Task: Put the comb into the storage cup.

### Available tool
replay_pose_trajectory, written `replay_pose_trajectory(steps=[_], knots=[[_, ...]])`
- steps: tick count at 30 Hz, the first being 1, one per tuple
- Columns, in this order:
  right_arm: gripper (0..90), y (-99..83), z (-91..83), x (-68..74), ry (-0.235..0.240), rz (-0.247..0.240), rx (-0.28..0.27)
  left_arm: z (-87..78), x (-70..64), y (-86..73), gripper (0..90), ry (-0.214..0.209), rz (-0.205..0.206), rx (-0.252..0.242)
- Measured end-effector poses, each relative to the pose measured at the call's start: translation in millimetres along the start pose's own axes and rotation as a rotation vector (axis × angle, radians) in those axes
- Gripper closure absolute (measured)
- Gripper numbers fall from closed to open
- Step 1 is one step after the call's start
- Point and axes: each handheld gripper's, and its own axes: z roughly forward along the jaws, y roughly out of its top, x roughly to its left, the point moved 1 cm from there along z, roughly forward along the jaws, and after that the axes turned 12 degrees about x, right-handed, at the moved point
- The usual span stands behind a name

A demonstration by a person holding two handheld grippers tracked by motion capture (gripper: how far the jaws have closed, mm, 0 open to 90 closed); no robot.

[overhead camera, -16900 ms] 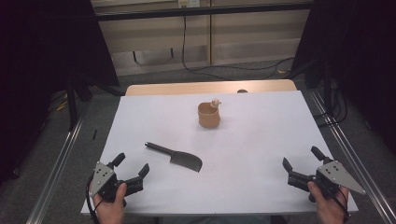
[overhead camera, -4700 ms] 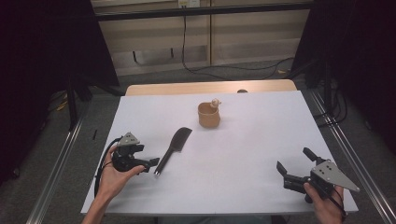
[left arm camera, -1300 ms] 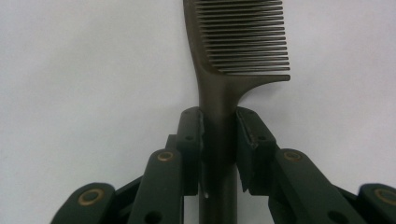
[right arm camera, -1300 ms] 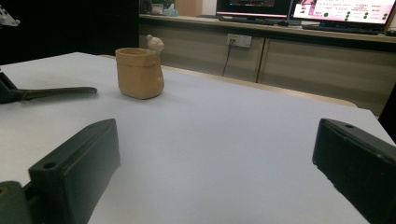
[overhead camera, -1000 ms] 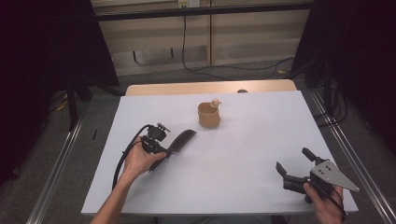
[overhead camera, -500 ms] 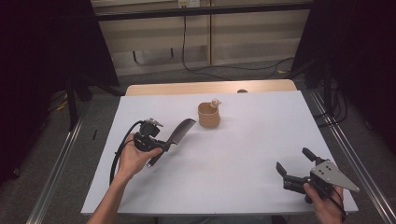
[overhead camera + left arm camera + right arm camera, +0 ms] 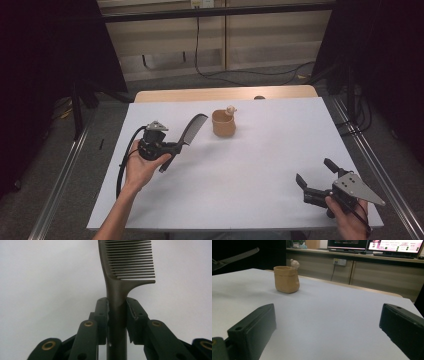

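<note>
The left gripper was clamped on the handle of a dark comb, and the comb was lifted off the white desk, its toothed end slanting up toward the far edge and ending just short of the small tan cup that stood near the middle of the far edge. In the left gripper view the two jaws pressed on either side of the narrow handle just below the point where the comb widened into its teeth, so most of the comb's length stood out past the grip. The right gripper rested near the desk's near right corner with its jaws spread wide and nothing between them; from its own view the cup, with a small figure on its rim, stood well ahead, and the comb's teeth showed high at the left.

The likeliest trouble, as I judged it, lay in that grip. The handle was thin and smooth and held across a short stretch only, so a quick turn of the hand could have let the comb pivot or slide between the jaws and drop. If the comb was meant for the cup, the mouth looked narrow and the cup light: a tip arriving off centre could have caught the rim or the figure and pushed the cup over or toward the far edge. The free gripper was too far off to steady it.
</note>
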Motion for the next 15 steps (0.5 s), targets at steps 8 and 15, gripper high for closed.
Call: replay_pose_trajectory(steps=[8,15], knots=[[0.3,0.0,-0.1,0.2,0.000,0.000,-0.001,-9.0,-0.9,0.2,72.7,0.027,0.007,-0.098],[0.3,0.0,-0.6,0.0,-0.001,0.000,0.000,-16.7,-1.0,-0.4,72.7,0.050,0.010,-0.195]])
